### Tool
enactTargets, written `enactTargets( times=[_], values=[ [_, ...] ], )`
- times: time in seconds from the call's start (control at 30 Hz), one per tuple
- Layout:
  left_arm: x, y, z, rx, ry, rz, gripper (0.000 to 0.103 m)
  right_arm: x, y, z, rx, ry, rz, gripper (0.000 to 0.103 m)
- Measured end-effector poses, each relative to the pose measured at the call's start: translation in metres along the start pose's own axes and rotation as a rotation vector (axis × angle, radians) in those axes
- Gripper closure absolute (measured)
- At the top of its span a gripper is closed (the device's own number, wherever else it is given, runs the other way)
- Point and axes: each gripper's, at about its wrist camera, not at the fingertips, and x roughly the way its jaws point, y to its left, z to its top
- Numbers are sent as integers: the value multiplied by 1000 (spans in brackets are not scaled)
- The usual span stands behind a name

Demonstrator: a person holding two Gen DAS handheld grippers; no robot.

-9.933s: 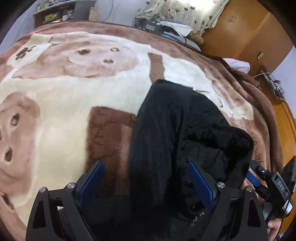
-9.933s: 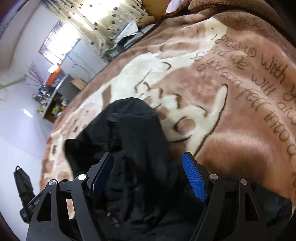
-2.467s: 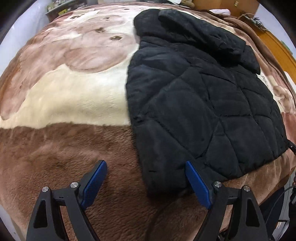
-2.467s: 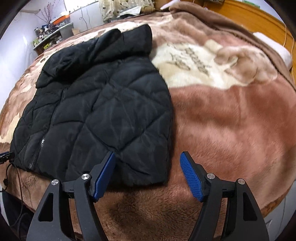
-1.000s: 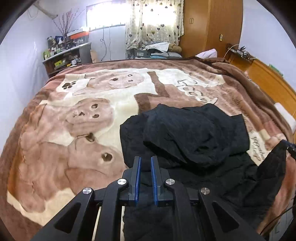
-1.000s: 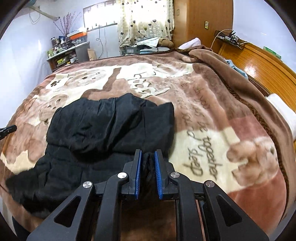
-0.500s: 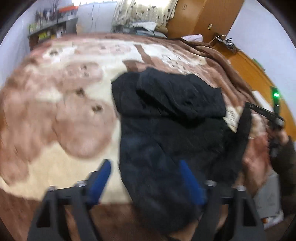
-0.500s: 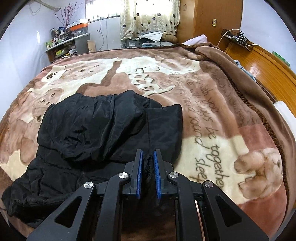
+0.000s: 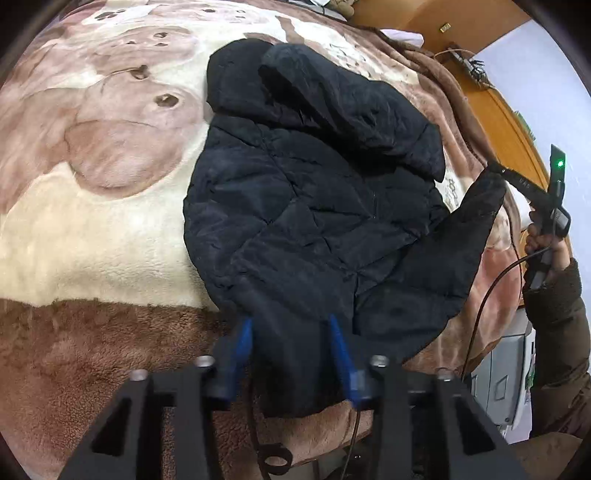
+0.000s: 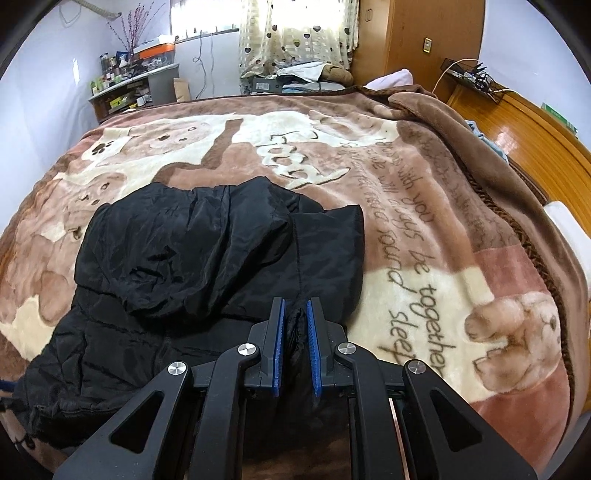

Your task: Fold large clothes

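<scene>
Closing around the near hem of the black jacket (image 9: 303, 206), the left claw (image 9: 291, 350) has its blue pads either side of a thick fold of quilted cloth; they are narrowing but do not look pressed home yet. A second ago this claw was pressed together and held higher over the bed; it has since spread wide, dropped low and tilted down, so the left side seems to have been let go and is now being taken up again at a new spot, probably to bring the hem up for the next fold.

Just beyond, the right claw (image 10: 295, 343) is pressed together on a pinch of black fabric at the jacket's right edge, as it was a second ago. From the left wrist view that corner hangs lifted off the blanket (image 9: 92, 221), held up by the right hand (image 9: 546, 243) in a brown sleeve (image 9: 557, 306).

The jacket lies on the near half of the bed, its hood (image 10: 207, 240) crumpled towards the far side. Left, right and beyond it the blanket is bare, so there is ample room to fold away. The near bed edge runs right below the hem, where cloth could slip off. Shelves (image 10: 136, 85) and a curtained window (image 10: 295, 33) stand well beyond.
</scene>
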Motion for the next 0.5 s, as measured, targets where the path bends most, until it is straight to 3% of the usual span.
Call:
enactTargets(
  times=[0.1, 0.3, 0.5],
  values=[
    [-1, -1, 2, -26, 0, -16, 84, 2, 0, 0, 1, -2, 6, 91],
    [-24, 4, 19, -72, -99, -65, 88, 3, -7, 3, 12, -13, 7, 91],
    [-46, 1, 76, -80, -213, -94, 89, 7, -21, 14, 36, -20, -11, 91]
  ],
)
